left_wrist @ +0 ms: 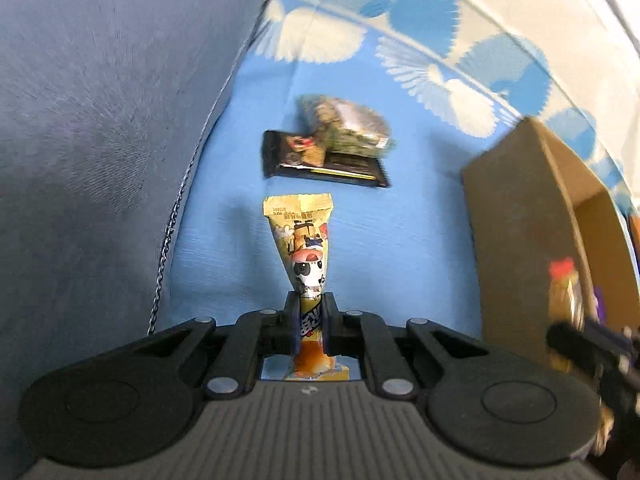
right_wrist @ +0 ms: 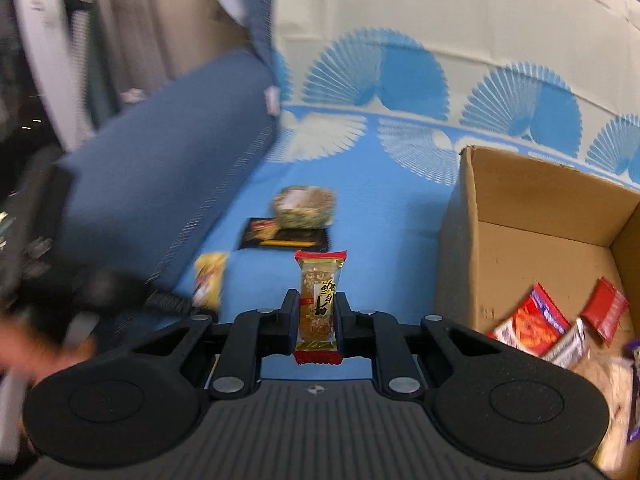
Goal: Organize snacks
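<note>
Yellow cartoon-printed snack packet point(left_wrist: 306, 264) and red-ended clear snack bar point(right_wrist: 320, 300), each clamped.
We risk dropping either short of the brown cardboard box point(right_wrist: 532, 216), lower right.

Blue cloth with white and blue fan pattern point(right_wrist: 384, 216) lay spread flat, dark blue cushion point(right_wrist: 168, 168) stood along its left edge, pale curtain point(right_wrist: 132, 24) hung behind.
</note>
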